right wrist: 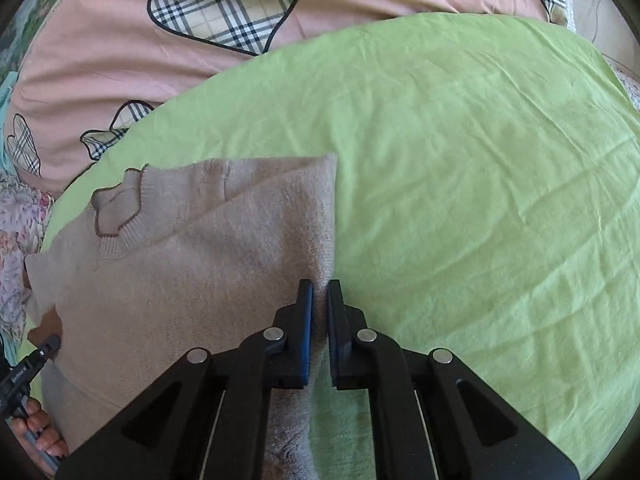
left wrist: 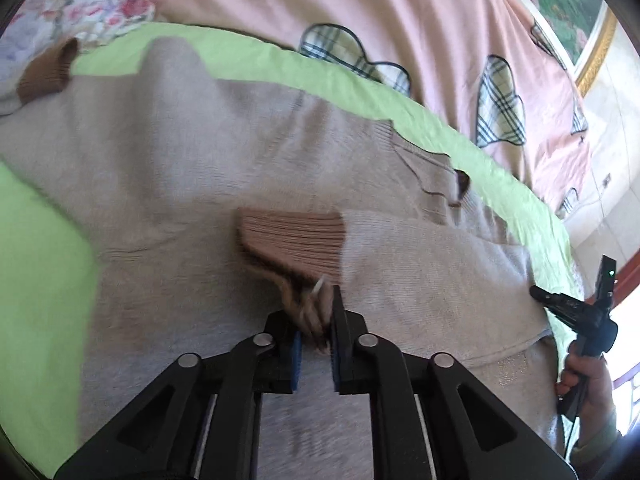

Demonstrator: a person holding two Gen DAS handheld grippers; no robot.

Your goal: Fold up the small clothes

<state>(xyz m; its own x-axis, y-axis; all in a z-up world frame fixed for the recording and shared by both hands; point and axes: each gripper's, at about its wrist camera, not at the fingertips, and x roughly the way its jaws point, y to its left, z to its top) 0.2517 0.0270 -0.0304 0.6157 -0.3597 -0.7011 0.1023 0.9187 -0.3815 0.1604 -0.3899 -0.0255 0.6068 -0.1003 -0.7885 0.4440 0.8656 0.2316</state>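
A small beige knit sweater [left wrist: 180, 184] lies flat on a green sheet [left wrist: 36, 280]. It also shows in the right wrist view [right wrist: 192, 256] with its scalloped collar [right wrist: 116, 208] at the left. My left gripper [left wrist: 314, 320] is shut on the brown ribbed cuff [left wrist: 296, 240] of one sleeve, which lies folded over the sweater's body. The other brown cuff [left wrist: 48, 76] lies at the far left. My right gripper [right wrist: 320, 300] sits over the sweater's folded right edge, jaws nearly closed with a narrow gap; whether it pinches the fabric is unclear.
A pink quilt [right wrist: 100, 52] with plaid heart patches lies beyond the green sheet [right wrist: 480, 200]. A floral blanket [left wrist: 80, 0] is at the far left. The right gripper and the hand holding it show in the left wrist view [left wrist: 580, 320].
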